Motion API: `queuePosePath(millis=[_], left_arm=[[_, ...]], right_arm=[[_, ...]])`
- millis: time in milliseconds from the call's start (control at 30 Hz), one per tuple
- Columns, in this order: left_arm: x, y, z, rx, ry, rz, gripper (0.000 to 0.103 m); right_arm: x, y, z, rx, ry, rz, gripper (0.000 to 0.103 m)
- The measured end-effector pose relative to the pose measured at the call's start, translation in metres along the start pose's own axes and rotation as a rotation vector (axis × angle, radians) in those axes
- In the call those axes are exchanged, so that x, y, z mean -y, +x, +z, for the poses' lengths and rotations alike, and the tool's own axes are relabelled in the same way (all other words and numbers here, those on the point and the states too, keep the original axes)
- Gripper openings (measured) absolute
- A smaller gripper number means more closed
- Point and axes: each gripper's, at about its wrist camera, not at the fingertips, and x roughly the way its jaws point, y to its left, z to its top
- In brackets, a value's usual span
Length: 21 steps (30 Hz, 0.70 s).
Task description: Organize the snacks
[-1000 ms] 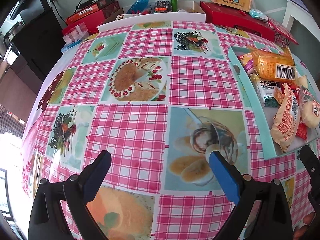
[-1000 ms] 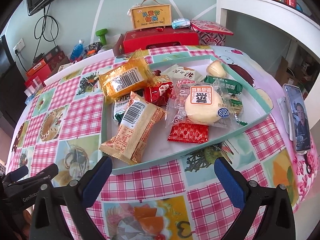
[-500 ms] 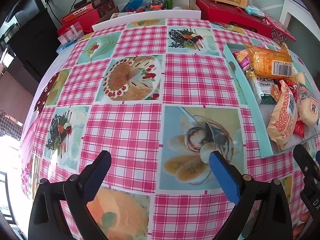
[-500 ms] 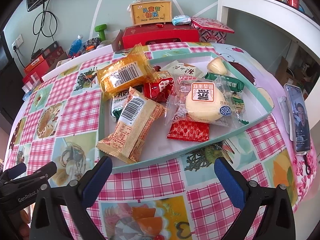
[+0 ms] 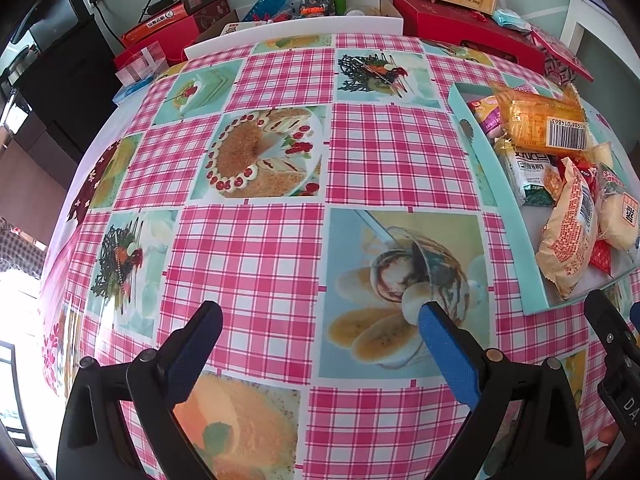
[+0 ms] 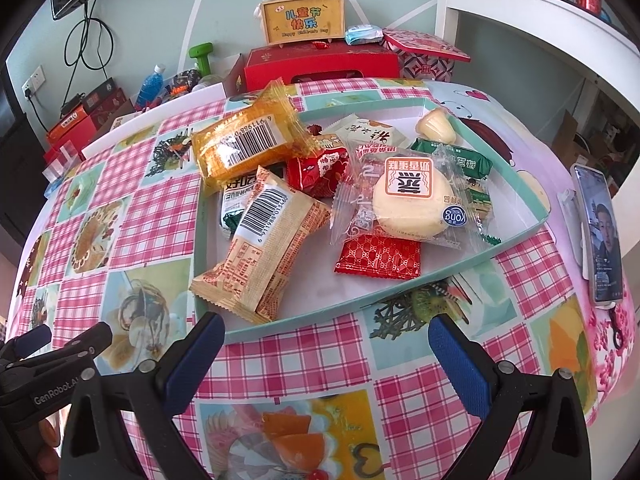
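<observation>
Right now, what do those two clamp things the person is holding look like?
Both look alike: the left tool and the right tool each have two black plastic arms with round silver rivets and blue textured pads on the inner faces. The left one's side carries white "GenRobot" lettering.

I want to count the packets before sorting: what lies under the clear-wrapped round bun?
Under the bun, a red patterned packet sticks out in front and a green packet behind. Anything fully beneath it is hidden.
</observation>
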Motion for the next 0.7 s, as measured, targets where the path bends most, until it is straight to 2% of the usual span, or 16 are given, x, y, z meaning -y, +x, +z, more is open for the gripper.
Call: queuePosePath(millis=[700], left_arm=[[0.0007,-0.0023,-0.0034,0.018,0.011,0.001,0.098]], right_arm=[[0.0016,0.0018,-0.0001,-0.009,0.007,-0.004,0.103]])
